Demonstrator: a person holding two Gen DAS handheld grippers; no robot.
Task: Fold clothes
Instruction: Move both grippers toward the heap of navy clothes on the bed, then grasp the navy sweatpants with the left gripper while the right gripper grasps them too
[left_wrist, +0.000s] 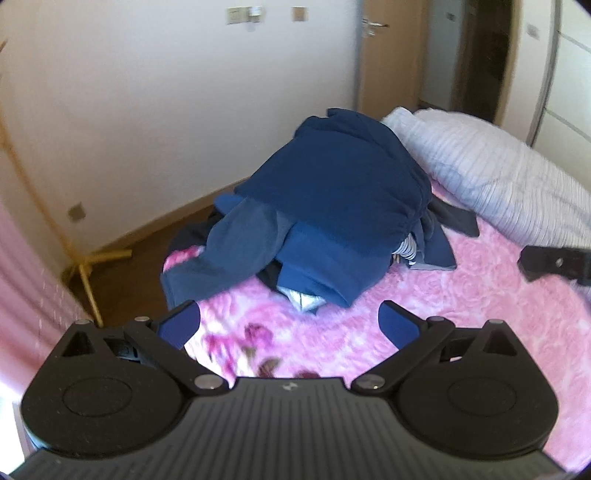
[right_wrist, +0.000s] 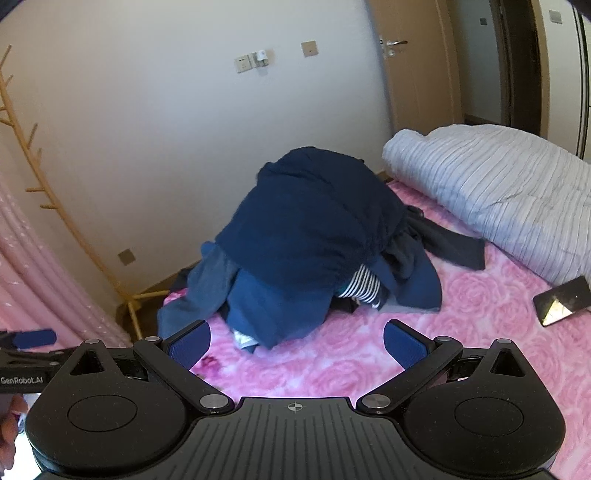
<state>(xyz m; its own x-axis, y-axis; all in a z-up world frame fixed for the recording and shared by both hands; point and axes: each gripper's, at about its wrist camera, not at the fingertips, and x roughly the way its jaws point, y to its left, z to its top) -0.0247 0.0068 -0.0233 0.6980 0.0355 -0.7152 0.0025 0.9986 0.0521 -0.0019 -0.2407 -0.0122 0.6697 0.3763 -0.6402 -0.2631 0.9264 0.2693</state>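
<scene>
A bedroom bed under a pink rose blanket (right_wrist: 332, 373). On it near the far edge, a heaped pile of dark blue clothes (right_wrist: 310, 236). Both grippers, left (left_wrist: 290, 326) and right (right_wrist: 297, 343), hover spread wide, empty. Best to pinch one garment's edge, not the heap.

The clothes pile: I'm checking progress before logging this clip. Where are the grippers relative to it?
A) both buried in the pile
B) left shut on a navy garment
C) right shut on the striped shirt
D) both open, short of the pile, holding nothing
D: the left gripper and right gripper both have their fingers spread over bare pink blanket, with the clothes pile lying ahead untouched.
</scene>
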